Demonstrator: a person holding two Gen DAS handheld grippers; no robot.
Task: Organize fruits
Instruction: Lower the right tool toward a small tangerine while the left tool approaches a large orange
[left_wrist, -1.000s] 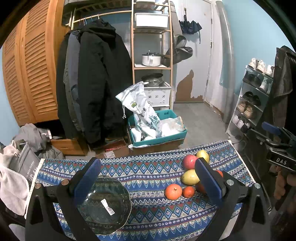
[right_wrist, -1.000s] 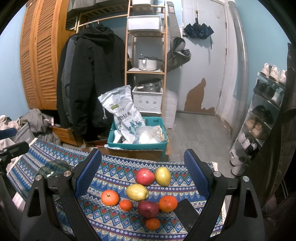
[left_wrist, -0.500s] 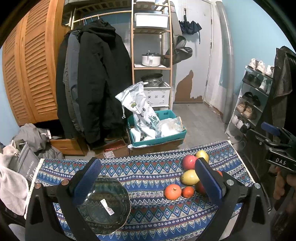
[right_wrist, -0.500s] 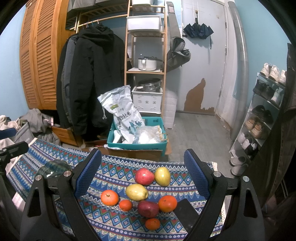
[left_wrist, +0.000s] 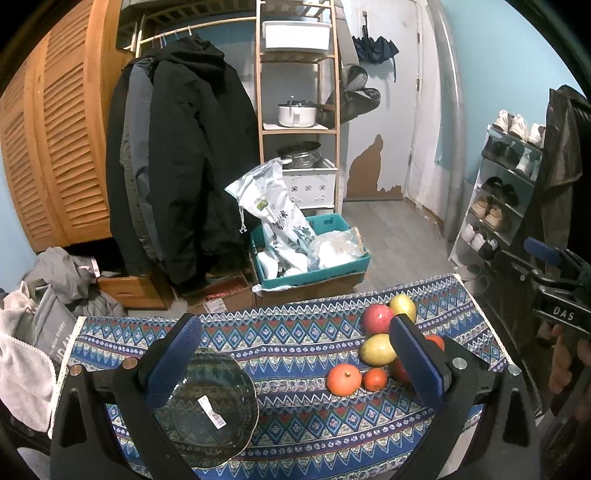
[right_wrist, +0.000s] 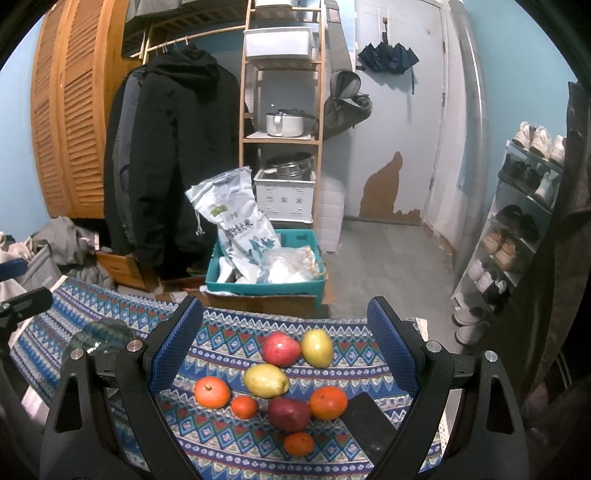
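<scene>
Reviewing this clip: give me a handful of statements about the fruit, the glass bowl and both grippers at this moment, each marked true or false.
1. The glass bowl already holds fruit. False: it is empty; only a sticker shows inside it.
2. The left gripper is open and holds nothing. True.
3. The right gripper is shut on the dark red pear. False: it is open, and the dark red pear lies on the patterned tablecloth.
4. Four orange citrus fruits lie among the group on the cloth. True, counted in the right wrist view; the smallest is nearest the camera.
5. The red apple and a yellow fruit sit side by side at the far end of the group. True.
</scene>
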